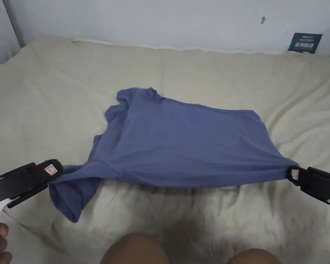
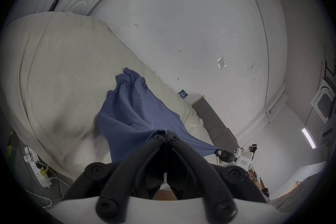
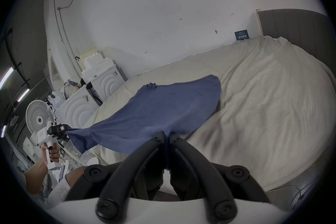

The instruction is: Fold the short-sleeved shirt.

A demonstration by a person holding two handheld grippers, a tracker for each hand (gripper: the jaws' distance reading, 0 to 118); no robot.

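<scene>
Blue shirt [image 1: 181, 144] stretched between both grippers above the bed [image 1: 57, 86], far part apparently resting on it. Left gripper [image 1: 59, 169] clamped on the sleeve end, right gripper [image 1: 290, 173] clamped on the opposite corner. One sleeve hangs below the left gripper.

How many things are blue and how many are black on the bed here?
Blue: 1, the shirt.
Black: 2, the left claw and the right claw, each pinching the shirt.
Total: 3.
</scene>
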